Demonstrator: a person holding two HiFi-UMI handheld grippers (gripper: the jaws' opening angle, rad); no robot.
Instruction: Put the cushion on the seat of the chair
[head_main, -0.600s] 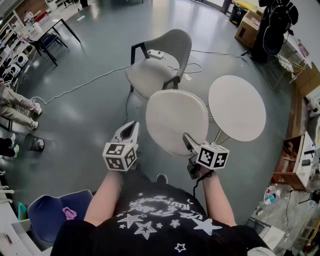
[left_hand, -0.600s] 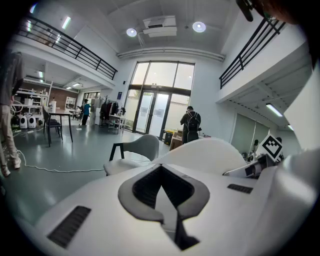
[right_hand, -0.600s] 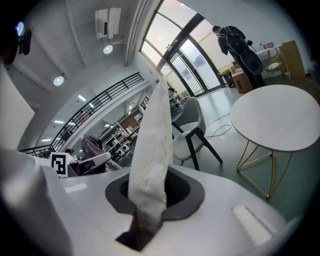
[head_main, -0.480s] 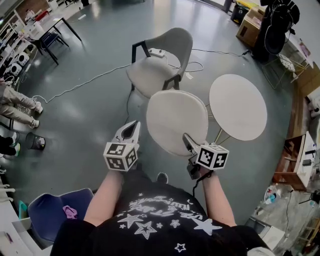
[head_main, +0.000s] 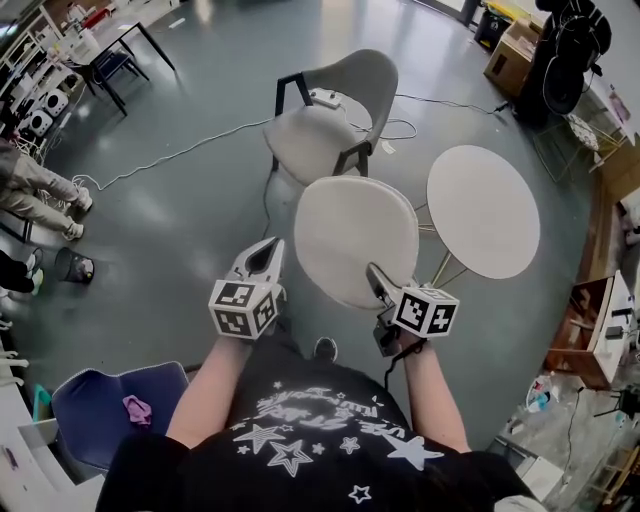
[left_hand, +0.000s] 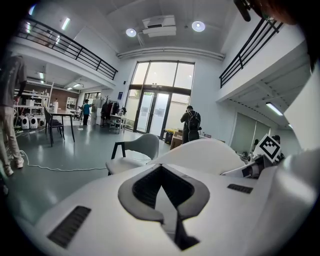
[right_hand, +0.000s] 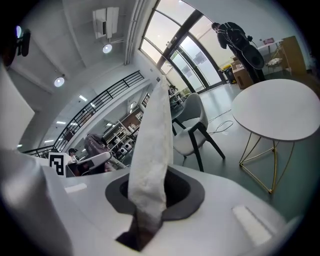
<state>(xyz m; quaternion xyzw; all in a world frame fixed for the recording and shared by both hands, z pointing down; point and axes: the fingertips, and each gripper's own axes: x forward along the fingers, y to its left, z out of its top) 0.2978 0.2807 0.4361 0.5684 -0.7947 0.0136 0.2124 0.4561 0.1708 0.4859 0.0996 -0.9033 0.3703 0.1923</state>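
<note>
Right gripper view shows the cushion (right_hand: 150, 130) edge-on: a thin, soft pad, probably light and apt to flop, clamped at its near rim by the right gripper (head_main: 375, 278). It hangs just short of the chair (head_main: 318, 138), whose seat is bare. The left gripper (head_main: 263, 255), closed on nothing, could steady the left rim.

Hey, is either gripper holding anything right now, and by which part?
The right gripper pinches the round cushion by its near edge, at the rim. The left gripper is closed with nothing in it.
</note>
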